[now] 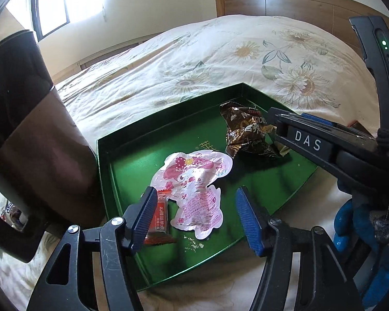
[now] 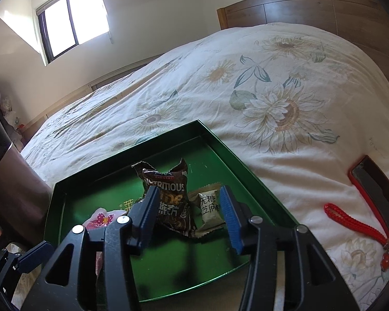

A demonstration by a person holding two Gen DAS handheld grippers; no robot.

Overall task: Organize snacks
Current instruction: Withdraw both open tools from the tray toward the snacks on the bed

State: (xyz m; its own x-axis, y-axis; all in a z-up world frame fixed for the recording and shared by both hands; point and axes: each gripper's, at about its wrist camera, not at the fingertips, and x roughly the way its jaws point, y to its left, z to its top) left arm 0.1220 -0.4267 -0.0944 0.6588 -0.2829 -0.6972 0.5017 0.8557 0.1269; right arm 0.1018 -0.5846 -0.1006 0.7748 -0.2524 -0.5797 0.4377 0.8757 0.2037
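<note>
Left wrist view first: we see the left gripper (image 1: pixel 197 217) with its jaws open and empty, hanging over the near-left corner of the green tray (image 1: pixel 269 181) on the bed (image 1: pixel 194 51). Just ahead of them lies the pink character pouch (image 1: pixel 194 181), long axis running away from us, and the small orange packet (image 1: pixel 161 217) sits beside the left pad. The brown snack bag (image 1: pixel 243 134) lies farther off, toward the tray's far edge, where the right gripper (image 1: pixel 293 129) reaches in.

Right wrist view: our right gripper (image 2: pixel 190 215) stands wide open, gripping nothing. The brown bag (image 2: pixel 168 197) stands crumpled right between its pads, with a beige sachet (image 2: pixel 210 207) beside it. We judge the left nearer the pouch.
</note>
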